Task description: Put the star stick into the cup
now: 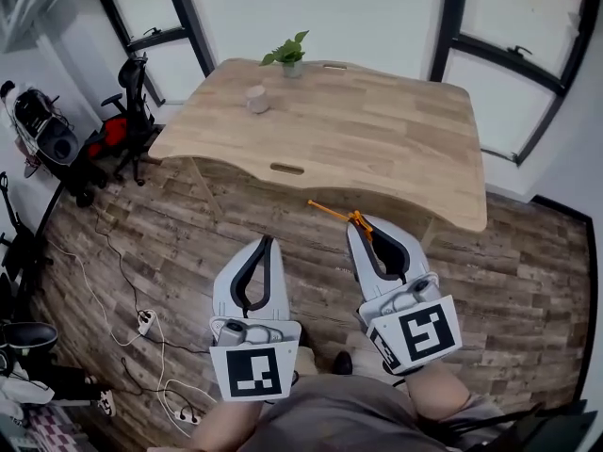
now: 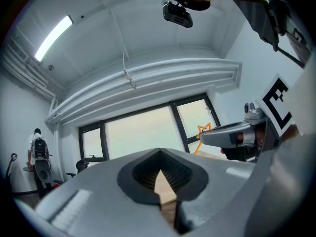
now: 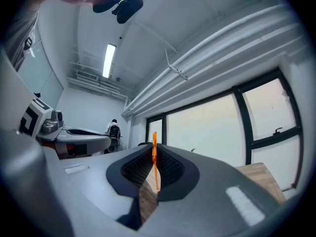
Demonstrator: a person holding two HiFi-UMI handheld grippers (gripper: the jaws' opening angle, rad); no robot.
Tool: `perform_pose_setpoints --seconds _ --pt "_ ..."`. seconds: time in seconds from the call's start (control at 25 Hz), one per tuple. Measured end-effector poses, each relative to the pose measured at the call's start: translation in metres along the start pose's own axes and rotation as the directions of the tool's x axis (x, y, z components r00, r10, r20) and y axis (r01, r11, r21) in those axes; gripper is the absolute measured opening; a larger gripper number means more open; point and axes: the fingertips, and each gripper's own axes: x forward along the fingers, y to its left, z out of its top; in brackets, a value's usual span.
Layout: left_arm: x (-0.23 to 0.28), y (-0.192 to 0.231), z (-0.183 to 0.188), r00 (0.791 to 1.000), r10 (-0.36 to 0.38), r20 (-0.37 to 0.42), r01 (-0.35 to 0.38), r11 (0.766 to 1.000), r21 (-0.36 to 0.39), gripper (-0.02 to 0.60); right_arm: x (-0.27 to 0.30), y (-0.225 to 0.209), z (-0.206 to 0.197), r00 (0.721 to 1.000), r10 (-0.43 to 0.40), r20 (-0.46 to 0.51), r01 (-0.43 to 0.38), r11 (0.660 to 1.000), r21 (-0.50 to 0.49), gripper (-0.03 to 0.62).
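Right gripper point(image 1: 361, 221) is pinching the star stick point(image 1: 330, 211). Left gripper point(image 1: 267, 242) is hanging with jaws pressed together, empty. Cup point(image 1: 257, 99) is sitting on the desk point(image 1: 377, 139).

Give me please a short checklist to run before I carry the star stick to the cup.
1. Grip on star stick: ok, the right gripper has its jaws shut on it.
2. Free left gripper: ok, shut on nothing.
3. Upright cup on the table: ok.
4. Stick over cup: not ok, it is short of the table's near edge.
5. Room inside cup: cannot tell.
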Motion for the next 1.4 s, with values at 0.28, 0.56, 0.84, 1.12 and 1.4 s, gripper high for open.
perform_pose_setpoints --seconds 0.28,0.56,0.84,1.12,1.4 --pt "0.048 0.039 -0.036 1.0 0.006 -0.025 -0.007 1.0 -0.013 0.0 0.066 -0.005 -0.026 0.999 0.016 -0.036 -0.016 1.0 0.013 0.047" --pt "0.108 0.104 -0.045 0.999 -0.05 -0.006 0.05 0.995 0.09 0.0 0.161 0.002 -0.023 1.0 0.014 -0.026 -0.014 1.0 -0.004 0.046" --pt "0.147 0.167 -0.04 0.996 -0.059 0.06 0.053 0.994 0.096 0.0 0.231 0.014 -0.013 1.0 -0.009 -0.017 0.008 0.998 -0.057 0.048" --pt "0.17 0.203 -0.04 0.991 -0.076 0.113 0.065 0.993 0.094 0.0 0.268 0.02 -0.004 0.999 -0.036 0.004 0.036 0.993 -0.108 0.048" --pt "0.202 0.211 -0.058 0.993 -0.074 0.089 0.076 0.997 -0.024 0.0 0.293 0.003 -0.009 0.998 -0.061 -0.005 0.06 0.991 -0.121 0.047"
